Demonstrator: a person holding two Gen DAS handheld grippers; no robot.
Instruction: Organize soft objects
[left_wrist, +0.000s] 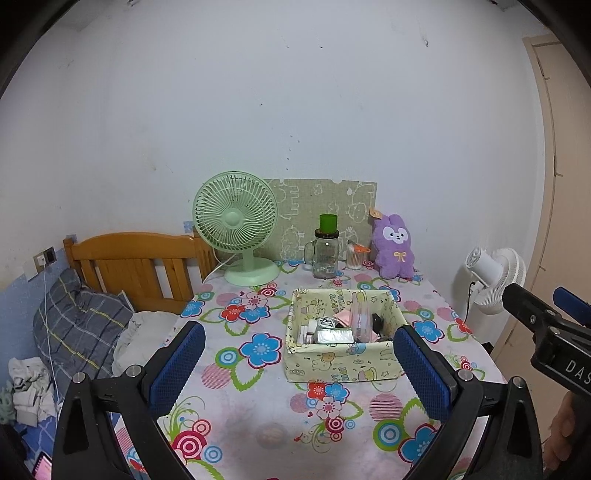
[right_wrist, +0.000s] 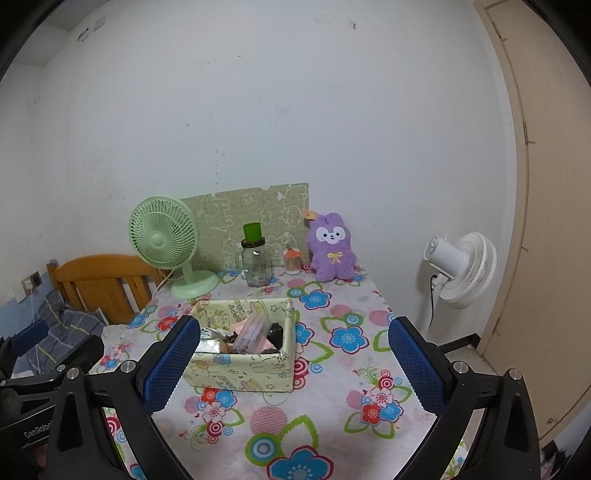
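Note:
A purple plush rabbit (left_wrist: 393, 246) sits upright at the table's far right, against the wall; it also shows in the right wrist view (right_wrist: 331, 246). A pale yellow fabric box (left_wrist: 343, 334) full of small items stands mid-table, also in the right wrist view (right_wrist: 246, 346). My left gripper (left_wrist: 299, 352) is open and empty, held above the near table, in front of the box. My right gripper (right_wrist: 293, 352) is open and empty, just right of the box; its side shows in the left wrist view (left_wrist: 543, 314).
A green desk fan (left_wrist: 236, 225), a glass jar with a green cup on top (left_wrist: 326, 254), a cotton-swab pot (left_wrist: 355, 256) and a patterned board (left_wrist: 325, 206) line the back. A white fan (right_wrist: 461, 269) stands right. A bed with a pillow (left_wrist: 74, 325) lies left.

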